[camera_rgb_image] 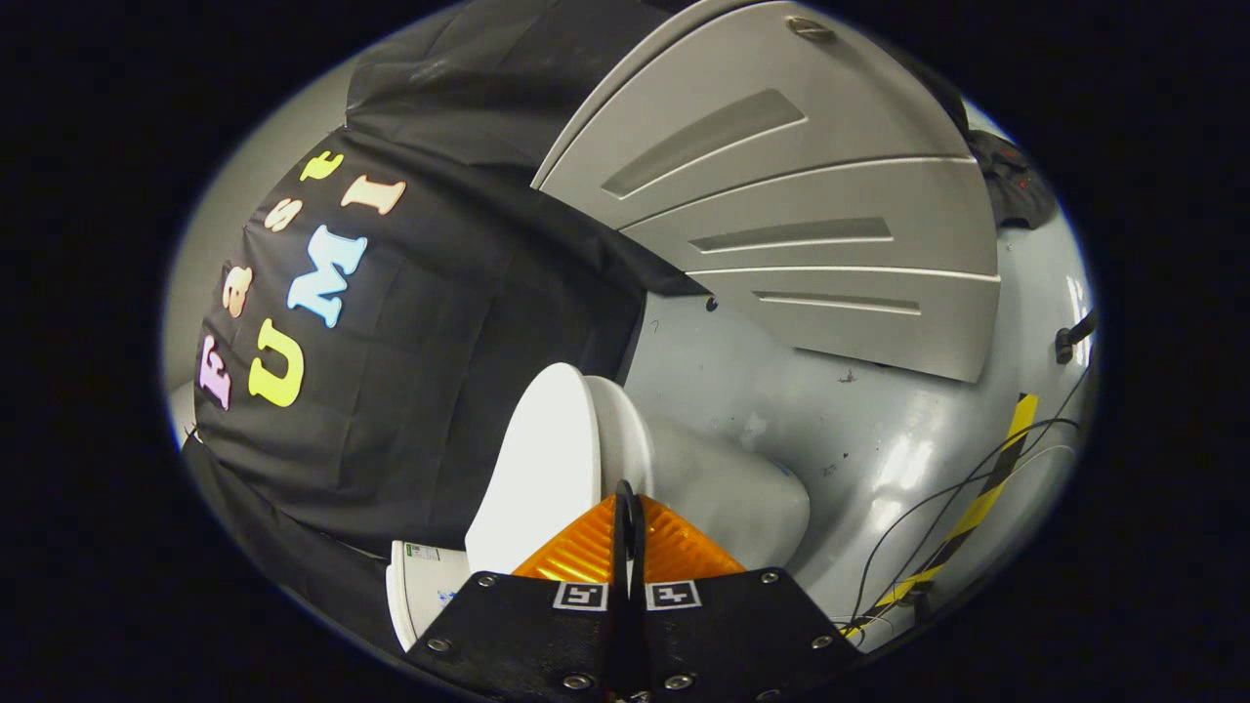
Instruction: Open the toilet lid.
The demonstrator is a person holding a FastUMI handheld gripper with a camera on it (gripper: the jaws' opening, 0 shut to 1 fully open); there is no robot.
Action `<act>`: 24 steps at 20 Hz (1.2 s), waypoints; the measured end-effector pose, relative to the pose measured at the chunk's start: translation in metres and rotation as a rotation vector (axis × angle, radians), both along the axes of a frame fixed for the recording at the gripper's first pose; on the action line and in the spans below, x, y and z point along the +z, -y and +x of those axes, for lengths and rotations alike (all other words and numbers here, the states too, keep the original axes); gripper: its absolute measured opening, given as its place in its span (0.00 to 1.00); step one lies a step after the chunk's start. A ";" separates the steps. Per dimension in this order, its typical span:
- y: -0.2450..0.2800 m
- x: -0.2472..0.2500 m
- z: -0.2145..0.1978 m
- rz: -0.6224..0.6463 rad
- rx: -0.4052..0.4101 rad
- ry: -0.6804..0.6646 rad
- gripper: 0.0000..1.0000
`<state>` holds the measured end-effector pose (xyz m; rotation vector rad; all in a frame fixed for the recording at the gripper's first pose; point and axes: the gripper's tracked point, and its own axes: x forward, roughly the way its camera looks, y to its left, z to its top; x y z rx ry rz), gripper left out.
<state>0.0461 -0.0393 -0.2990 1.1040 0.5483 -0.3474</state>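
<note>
The white toilet stands tilted in my view, its lid [535, 469] a smooth oval face and the seat rim [617, 425] just behind it. The two lie close together. The grey-white bowl [728, 503] runs off beyond them toward the floor. My gripper [625, 493] is shut, its orange fingers [576, 555] pressed together with only a thin slit between them. The dark tips sit right at the edge where lid and seat meet. Nothing shows held between the fingers.
A white tank part [418, 586] with a label sits beside the lid, near my fingers. The black cloth wall [439, 351] hangs behind the toilet. A grey drawer cabinet [811, 234] stands on the shiny grey floor [879, 430]. Cables [937, 508] and yellow-black tape [986, 488] cross the floor.
</note>
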 end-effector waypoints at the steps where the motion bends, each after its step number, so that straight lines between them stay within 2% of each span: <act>1: -0.001 0.007 0.000 -0.018 0.009 -0.003 0.00; 9: -0.009 0.067 0.009 -0.164 0.076 -0.001 0.00; 19: -0.035 0.144 0.018 -0.321 0.135 0.088 0.00; 24: -0.054 0.180 0.022 -0.439 0.194 0.106 0.00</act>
